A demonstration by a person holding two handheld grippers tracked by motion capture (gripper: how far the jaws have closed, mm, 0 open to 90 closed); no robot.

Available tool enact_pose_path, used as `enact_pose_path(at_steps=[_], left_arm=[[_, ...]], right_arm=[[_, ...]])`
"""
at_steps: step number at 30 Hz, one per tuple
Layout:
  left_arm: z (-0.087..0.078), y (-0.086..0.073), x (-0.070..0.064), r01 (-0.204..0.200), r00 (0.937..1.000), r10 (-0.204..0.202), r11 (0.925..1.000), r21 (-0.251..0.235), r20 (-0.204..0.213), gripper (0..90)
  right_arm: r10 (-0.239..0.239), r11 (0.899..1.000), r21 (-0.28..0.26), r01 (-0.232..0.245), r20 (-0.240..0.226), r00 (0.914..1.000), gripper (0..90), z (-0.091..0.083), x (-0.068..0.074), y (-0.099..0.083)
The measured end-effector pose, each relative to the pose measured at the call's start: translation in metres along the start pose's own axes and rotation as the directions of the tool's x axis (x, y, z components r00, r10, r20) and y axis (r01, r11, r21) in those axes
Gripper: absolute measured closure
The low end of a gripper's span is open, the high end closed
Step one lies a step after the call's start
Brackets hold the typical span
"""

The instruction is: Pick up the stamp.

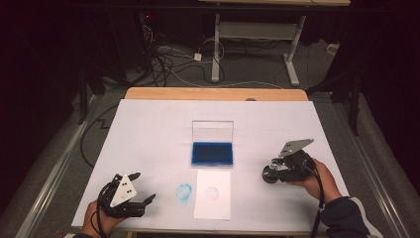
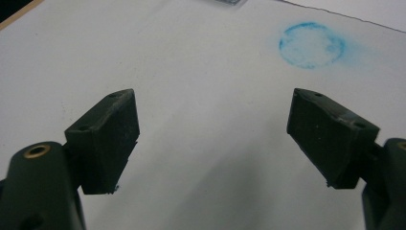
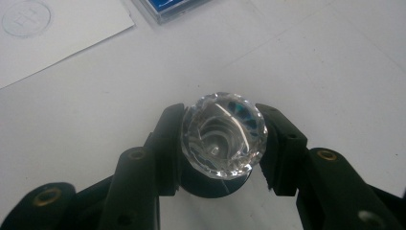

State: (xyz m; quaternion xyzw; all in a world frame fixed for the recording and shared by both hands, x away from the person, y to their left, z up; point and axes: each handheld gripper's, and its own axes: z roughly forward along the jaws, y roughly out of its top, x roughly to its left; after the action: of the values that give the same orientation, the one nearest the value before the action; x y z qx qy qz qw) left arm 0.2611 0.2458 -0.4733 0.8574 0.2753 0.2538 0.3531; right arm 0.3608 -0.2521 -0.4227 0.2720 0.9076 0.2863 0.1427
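At the right of the high view, the right gripper (image 1: 271,173) is clamping its 2 jaws on a clear faceted stamp (image 3: 224,140), right of the blue ink pad (image 1: 212,153). At lower left, the left gripper (image 1: 143,187) is gaping wide, gripping nothing, near a blue ring print (image 2: 311,45).

The counter (image 1: 148,129) carries all items. The ink pad case (image 1: 212,153) lies at the centre, its lid (image 1: 212,131) standing upright along the far edge. The paper sheet (image 1: 213,194) lies directly in front of the case, toward the person, with a round stamp impression (image 1: 212,193) on it. The ink ring (image 1: 184,192) sits on the counter just left of the sheet. The left gripper (image 1: 141,188) is at the near left corner, left of the ring. The right gripper (image 1: 270,173) is right of the sheet and case, with the stamp (image 3: 224,135) between its fingers (image 3: 168,143).
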Motion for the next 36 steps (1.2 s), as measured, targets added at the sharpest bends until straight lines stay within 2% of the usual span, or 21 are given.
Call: enact_pose_path(at_steps=[5,10,30,34,36], left_arm=[[-0.001,0.001,0.000,0.001,1.0000,-0.001,1.0000,-0.008,0.006,17.3],[-0.002,0.001,0.000,0.006,1.0000,-0.006,0.9998,-0.019,0.008,17.2],[0.000,0.002,0.000,0.011,0.9999,-0.011,0.9998,-0.016,0.011,17.3],[0.000,0.002,0.000,0.010,0.9998,-0.010,0.9998,-0.016,0.015,17.2],[0.001,0.002,-0.001,0.013,0.9997,-0.012,0.9998,-0.017,0.019,17.3]], right_arm=[[-0.031,0.998,-0.053,0.032,0.019,0.9993,56.6,-0.010,0.007,0.003],[-0.034,0.995,-0.095,0.036,0.021,0.9992,56.7,-0.017,0.011,0.006],[-0.075,0.990,-0.122,0.075,0.008,0.9972,56.7,-0.025,0.023,0.010],[-0.083,0.987,-0.141,0.083,0.005,0.9965,56.7,-0.027,0.027,0.011],[-0.073,0.986,-0.151,0.074,0.014,0.9972,56.7,-0.028,0.028,0.012]])
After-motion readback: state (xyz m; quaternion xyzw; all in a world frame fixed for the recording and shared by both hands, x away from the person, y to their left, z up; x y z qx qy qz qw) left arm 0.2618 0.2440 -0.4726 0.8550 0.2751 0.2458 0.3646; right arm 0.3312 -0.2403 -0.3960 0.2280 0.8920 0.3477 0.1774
